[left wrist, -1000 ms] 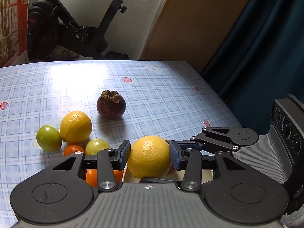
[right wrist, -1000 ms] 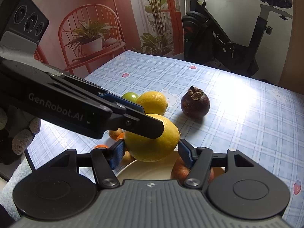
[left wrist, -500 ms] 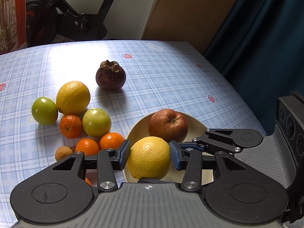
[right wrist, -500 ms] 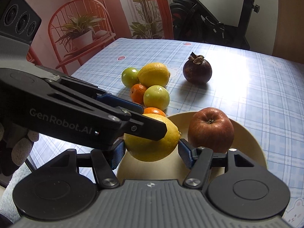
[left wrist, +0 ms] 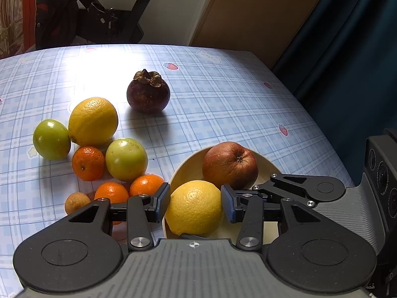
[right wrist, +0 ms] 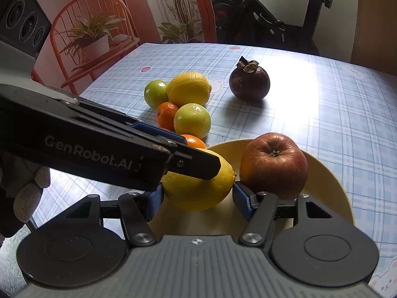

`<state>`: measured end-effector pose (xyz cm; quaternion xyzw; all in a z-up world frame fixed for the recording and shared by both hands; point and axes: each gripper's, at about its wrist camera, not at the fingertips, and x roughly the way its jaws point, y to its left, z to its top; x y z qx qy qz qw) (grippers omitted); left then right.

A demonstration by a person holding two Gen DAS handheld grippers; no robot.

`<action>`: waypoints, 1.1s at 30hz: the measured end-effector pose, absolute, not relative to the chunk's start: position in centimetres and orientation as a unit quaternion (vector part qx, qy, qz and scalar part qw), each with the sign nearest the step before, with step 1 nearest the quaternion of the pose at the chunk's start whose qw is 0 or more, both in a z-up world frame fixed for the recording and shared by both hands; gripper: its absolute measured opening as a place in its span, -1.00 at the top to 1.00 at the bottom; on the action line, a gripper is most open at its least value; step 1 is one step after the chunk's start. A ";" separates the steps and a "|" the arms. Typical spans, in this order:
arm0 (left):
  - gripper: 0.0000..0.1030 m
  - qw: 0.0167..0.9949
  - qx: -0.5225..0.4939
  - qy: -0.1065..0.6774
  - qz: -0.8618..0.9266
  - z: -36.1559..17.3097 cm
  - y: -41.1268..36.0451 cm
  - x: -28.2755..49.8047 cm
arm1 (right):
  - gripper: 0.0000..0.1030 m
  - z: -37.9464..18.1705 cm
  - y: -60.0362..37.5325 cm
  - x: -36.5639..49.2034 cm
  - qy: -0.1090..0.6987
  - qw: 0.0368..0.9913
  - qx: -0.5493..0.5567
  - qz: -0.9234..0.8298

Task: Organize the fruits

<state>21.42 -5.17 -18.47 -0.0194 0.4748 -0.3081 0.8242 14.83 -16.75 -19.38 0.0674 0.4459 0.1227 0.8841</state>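
With both grippers over the bowl (left wrist: 188, 171) | left fingers (left wrist: 162, 202) and right fingers (right wrist: 242, 202) each clamp 1 lemon (left wrist: 194, 208)

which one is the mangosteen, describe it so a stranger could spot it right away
On the blue checked tablecloth, look past the cream bowl and the cluster of citrus and green fruit toward the far side. The mangosteen sits there alone, touching nothing. It is the only dark purple fruit, round, with a dry brown leafy cap on top.
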 end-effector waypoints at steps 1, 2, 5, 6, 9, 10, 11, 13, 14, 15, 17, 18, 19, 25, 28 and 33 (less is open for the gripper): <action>0.09 0.824 -0.022 0.475 -0.309 -18.5 -5.2 21.5 | -0.24 -19.5 -16.7 14.8 0.447 0.884 0.067 0.121; 0.09 0.824 -0.023 0.473 -0.310 -18.5 -5.2 21.5 | -0.24 -19.5 -16.8 14.8 0.446 0.884 0.067 0.121; 0.09 0.831 -0.024 0.466 -0.304 -18.2 -4.7 21.5 | -0.24 -19.6 -16.9 14.6 0.444 0.885 0.072 0.121; 0.08 0.832 -0.028 0.465 -0.301 -18.1 -4.5 21.5 | -0.24 -19.6 -16.9 14.6 0.444 0.885 0.072 0.121; 0.08 0.836 -0.045 0.461 -0.295 -17.5 -3.4 21.5 | -0.25 -19.2 -16.9 14.5 0.439 0.888 0.072 0.118; 0.08 0.838 -0.050 0.458 -0.292 -17.2 -2.9 21.5 | -0.25 -18.9 -17.0 14.3 0.434 0.890 0.074 0.118; 0.08 0.841 -0.056 0.453 -0.289 -16.9 -2.4 21.5 | -0.25 -18.6 -17.1 14.1 0.429 0.892 0.076 0.120; 0.08 0.849 -0.070 0.442 -0.280 -16.1 -1.3 21.5 | -0.25 -17.8 -17.4 13.8 0.420 0.896 0.079 0.121; 0.08 0.853 -0.077 0.437 -0.275 -15.8 -0.7 21.6 | -0.25 -17.4 -17.5 13.7 0.416 0.898 0.078 0.122; 0.09 0.856 -0.083 0.433 -0.269 -15.5 -0.2 21.7 | -0.25 -17.0 -17.6 13.7 0.410 0.900 0.077 0.125; 0.09 0.864 -0.091 0.424 -0.254 -14.9 0.9 22.0 | -0.25 -16.4 -17.7 13.8 0.403 0.904 0.073 0.126; 0.09 0.867 -0.095 0.421 -0.248 -14.6 1.4 22.1 | -0.25 -16.0 -17.7 14.0 0.400 0.905 0.070 0.127; 0.09 0.870 -0.101 0.417 -0.241 -14.2 2.0 22.4 | -0.25 -15.8 -17.6 14.2 0.397 0.906 0.066 0.128; 0.09 0.890 -0.098 0.396 -0.204 -12.7 4.5 23.4 | -0.25 -15.3 -16.8 15.9 0.391 0.909 0.034 0.137; 0.09 0.896 -0.097 0.389 -0.193 -12.5 5.0 24.4 | -0.25 -15.2 -16.2 16.9 0.389 0.910 0.020 0.144; 0.09 0.899 -0.086 0.388 -0.183 -12.5 5.3 26.1 | -0.25 -15.1 -15.0 19.5 0.383 0.911 0.009 0.152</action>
